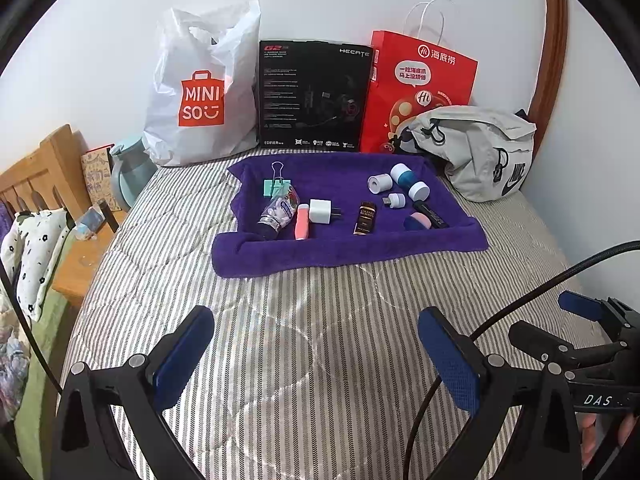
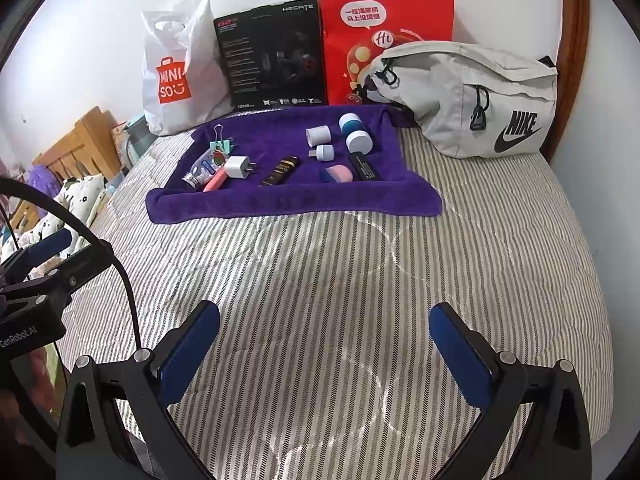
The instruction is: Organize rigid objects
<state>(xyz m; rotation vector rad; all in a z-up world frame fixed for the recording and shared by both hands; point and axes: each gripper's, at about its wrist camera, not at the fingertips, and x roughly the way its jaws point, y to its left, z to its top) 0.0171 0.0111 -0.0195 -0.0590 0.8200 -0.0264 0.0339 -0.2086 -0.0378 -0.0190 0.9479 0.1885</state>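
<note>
Near: the left tool [image 1: 316,360] and the right tool [image 2: 324,356] are hovering side by side above the striped bed cover [image 2: 340,280], each with its fingers spread wide apart and nothing between them; both are well short of the objects.

Middle: a purple towel [image 1: 344,252] is lying flat on the bed, its edges rolled up, carrying the small rigid objects. On its left part a binder clip [image 1: 276,186], a small bag of pills [image 1: 280,212], a pink tube [image 1: 302,222] and a white charger plug [image 1: 322,211] are sitting close together, some touching. Near the centre a dark bottle [image 1: 365,218] is lying alone. On the right part a white roll [image 1: 379,183], two white-and-blue jars [image 1: 404,174], a small USB light [image 1: 396,201], a pink-and-blue puff [image 1: 417,221] and a black stick [image 1: 431,215] are clustering.

Far: a white shopping bag [image 1: 200,92], a black box [image 1: 314,96], a red paper bag [image 1: 424,76] and a grey waist bag [image 2: 468,96] are leaning against the wall.

Judgement: this layout is fitting either a sorted or an unsorted tray. Any grasp is best made across an object's narrow width, approaching from above to avoid nudging neighbours or snagging towel pile.
</note>
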